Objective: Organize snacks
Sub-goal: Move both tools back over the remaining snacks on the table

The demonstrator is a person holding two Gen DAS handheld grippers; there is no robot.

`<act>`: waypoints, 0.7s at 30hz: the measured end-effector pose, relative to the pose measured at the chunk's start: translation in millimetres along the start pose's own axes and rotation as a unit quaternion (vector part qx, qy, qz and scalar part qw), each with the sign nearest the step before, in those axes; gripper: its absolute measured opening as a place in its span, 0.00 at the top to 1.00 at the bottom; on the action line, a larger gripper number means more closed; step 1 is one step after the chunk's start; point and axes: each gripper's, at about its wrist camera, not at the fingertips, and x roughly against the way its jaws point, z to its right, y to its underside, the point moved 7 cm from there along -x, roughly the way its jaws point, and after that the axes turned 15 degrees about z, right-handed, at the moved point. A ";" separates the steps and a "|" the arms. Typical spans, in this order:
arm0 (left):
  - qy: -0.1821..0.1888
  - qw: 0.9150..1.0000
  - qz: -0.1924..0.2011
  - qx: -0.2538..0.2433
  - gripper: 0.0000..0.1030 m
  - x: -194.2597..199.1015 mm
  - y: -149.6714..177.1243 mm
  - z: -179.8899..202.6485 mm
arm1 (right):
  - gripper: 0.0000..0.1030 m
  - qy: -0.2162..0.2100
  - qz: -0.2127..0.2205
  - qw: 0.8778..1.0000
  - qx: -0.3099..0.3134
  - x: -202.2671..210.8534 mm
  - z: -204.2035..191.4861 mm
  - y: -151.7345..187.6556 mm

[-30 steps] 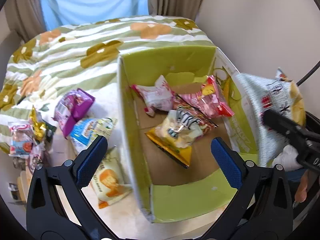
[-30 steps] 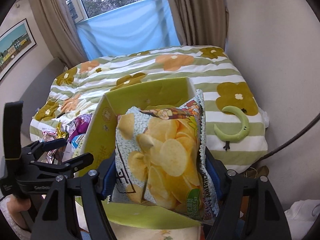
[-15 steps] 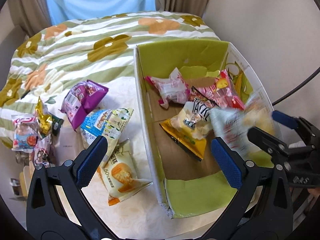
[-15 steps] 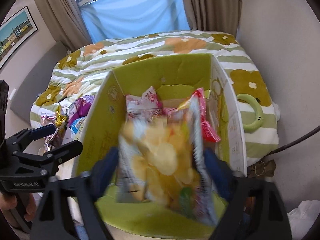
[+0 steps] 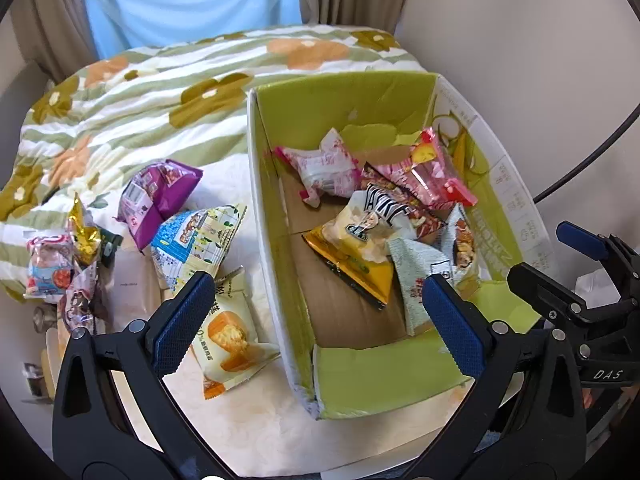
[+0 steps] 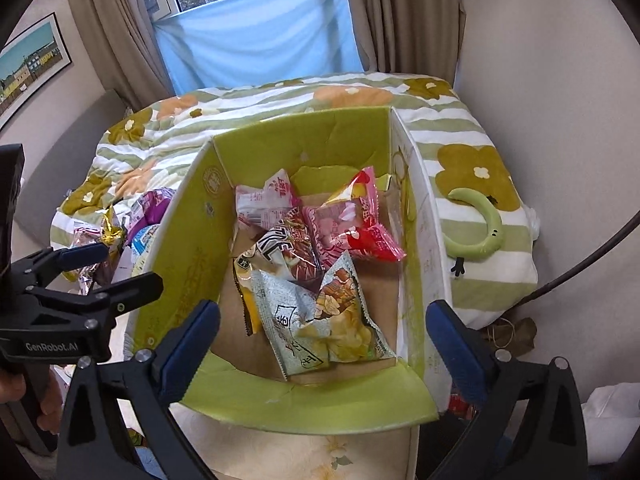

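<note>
A green cardboard box (image 6: 304, 148) (image 5: 344, 96) holds several snack bags. A potato chip bag (image 6: 324, 320) (image 5: 424, 264) lies at the box's near end, on top of a yellow bag (image 5: 352, 248). My right gripper (image 6: 324, 332) is open and empty, above the box's near flap; it also shows at the right of the left wrist view (image 5: 560, 260). My left gripper (image 5: 316, 320) is open and empty over the box's left wall. Loose bags lie left of the box: a purple one (image 5: 156, 196), a blue-white one (image 5: 196, 240) and a cake one (image 5: 228, 336).
The box stands on a floral bed quilt (image 5: 160, 92). More small packets (image 5: 60, 264) lie at the far left. A green curved thing (image 6: 480, 232) lies on the quilt right of the box. A wall (image 6: 560, 80) is close on the right.
My right gripper opened and let go of the chip bag, which dropped into the box. My left gripper shifted left, so the box sits further right in its view.
</note>
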 end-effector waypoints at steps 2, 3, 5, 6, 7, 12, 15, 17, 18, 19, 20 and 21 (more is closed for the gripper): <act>-0.002 1.000 0.010 0.001 0.01 7.2 -1.2 2.2 | 0.01 -0.001 0.004 1.000 0.002 4.9 -0.6 -1.5; -0.004 1.000 0.017 0.002 0.01 12.9 -2.0 3.2 | 0.01 -0.001 0.007 1.000 0.000 8.1 -0.5 -2.6; -0.007 1.000 0.028 0.004 0.01 21.9 -3.8 3.7 | 0.01 -0.006 0.015 1.000 -0.004 15.9 -1.1 -5.5; -0.010 0.999 0.035 0.006 0.01 28.2 -4.6 3.9 | 0.01 -0.007 0.019 1.000 -0.004 19.0 -1.0 -7.3; -0.013 0.999 0.042 0.008 0.01 35.4 -5.3 3.7 | 0.01 -0.007 0.024 1.000 -0.002 23.8 -1.4 -9.7; -0.031 0.996 0.080 0.026 0.01 70.9 -7.9 -4.9 | 0.01 0.001 0.055 0.998 0.034 46.9 -11.9 -24.2; -0.053 0.993 0.101 0.036 0.01 92.4 -6.4 -17.9 | 0.01 -0.008 0.080 0.996 0.045 59.9 -22.1 -32.5; -0.069 0.991 0.110 0.047 0.01 105.4 -3.9 -31.1 | 0.01 -0.019 0.093 0.995 0.040 66.2 -28.9 -36.8; -0.075 0.990 0.112 0.051 0.01 110.5 -2.2 -37.4 | 0.01 -0.028 0.099 0.994 0.037 69.3 -33.7 -38.9; -0.084 0.988 0.115 0.059 0.01 116.6 0.0 -46.2 | 0.01 -0.032 0.104 0.993 0.033 71.9 -38.3 -40.3; -0.092 0.986 0.119 0.068 0.01 122.0 2.2 -55.5 | 0.01 -0.034 0.108 0.993 0.031 74.1 -42.0 -41.0; -0.097 0.985 0.121 0.074 0.01 126.2 4.5 -62.5 | 0.01 -0.039 0.113 0.992 0.030 76.1 -47.6 -41.8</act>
